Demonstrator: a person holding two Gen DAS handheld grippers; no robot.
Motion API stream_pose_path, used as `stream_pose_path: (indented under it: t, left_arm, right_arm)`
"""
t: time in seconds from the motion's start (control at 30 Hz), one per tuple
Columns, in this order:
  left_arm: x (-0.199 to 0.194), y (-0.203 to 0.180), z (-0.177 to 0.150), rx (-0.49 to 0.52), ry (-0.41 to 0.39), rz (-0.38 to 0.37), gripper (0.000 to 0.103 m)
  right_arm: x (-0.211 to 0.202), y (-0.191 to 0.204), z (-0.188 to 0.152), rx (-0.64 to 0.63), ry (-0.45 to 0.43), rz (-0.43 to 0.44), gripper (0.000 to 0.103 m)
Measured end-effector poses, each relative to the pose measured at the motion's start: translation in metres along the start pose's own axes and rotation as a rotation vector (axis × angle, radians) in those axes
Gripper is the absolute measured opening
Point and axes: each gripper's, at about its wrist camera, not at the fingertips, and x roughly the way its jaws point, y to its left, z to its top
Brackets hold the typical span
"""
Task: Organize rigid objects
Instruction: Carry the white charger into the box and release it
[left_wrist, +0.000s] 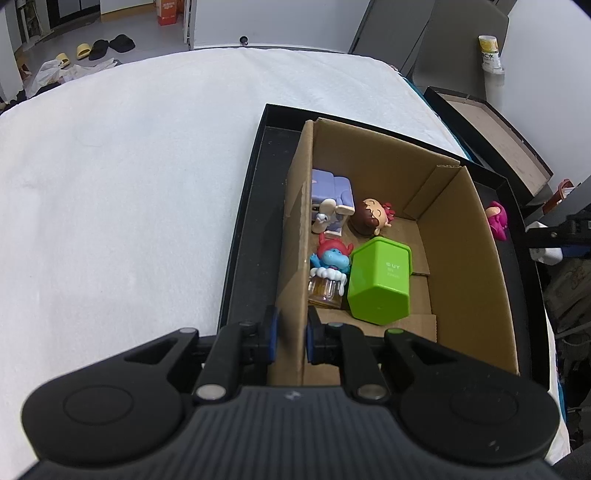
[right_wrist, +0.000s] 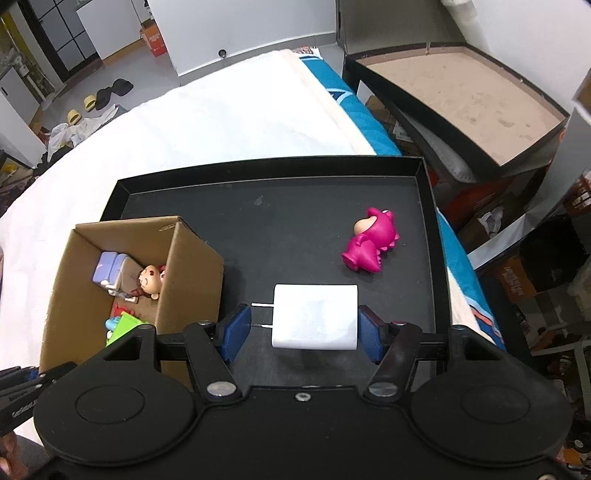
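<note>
A cardboard box (left_wrist: 469, 236) stands in a black tray (right_wrist: 280, 229). It holds a green container (left_wrist: 380, 282), a blue figurine (left_wrist: 330, 258), a brown-haired doll (left_wrist: 371, 216) and a purple toy (left_wrist: 330, 188). My left gripper (left_wrist: 290, 332) is shut on the box's left wall (left_wrist: 297, 236). My right gripper (right_wrist: 301, 328) is open around a white charger plug (right_wrist: 316, 321) on the tray; its right pad touches the plug, the left pad stands apart by the prongs. A pink dinosaur toy (right_wrist: 369, 240) lies on the tray beyond the plug.
The tray sits on a white cloth-covered table (left_wrist: 129, 166). A large brown-lined black box (right_wrist: 465, 96) stands to the right of the table. Clutter and shelves lie at the far right. Shoes (left_wrist: 99, 48) lie on the floor beyond the table.
</note>
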Motion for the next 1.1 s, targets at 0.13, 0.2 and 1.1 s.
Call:
stream_pose_path:
  t: [0.13, 0.2, 1.1]
  left_arm:
    - [-0.001, 0.0, 0.0, 0.0, 0.0, -0.008, 0.014]
    - [-0.001, 0.0, -0.001, 0.006, 0.0, -0.012, 0.014]
    - [0.0, 0.004, -0.002, 0.012, -0.002, -0.032, 0.014]
  right_arm:
    - [-0.013, 0.006, -0.002, -0.015, -0.009, -0.01, 0.06]
    - [-0.02, 0.01, -0.003, -0.036, -0.013, -0.005, 0.061]
    - [-0.054, 0.088, 0.009, -0.421, -0.076, 0.002, 0.06]
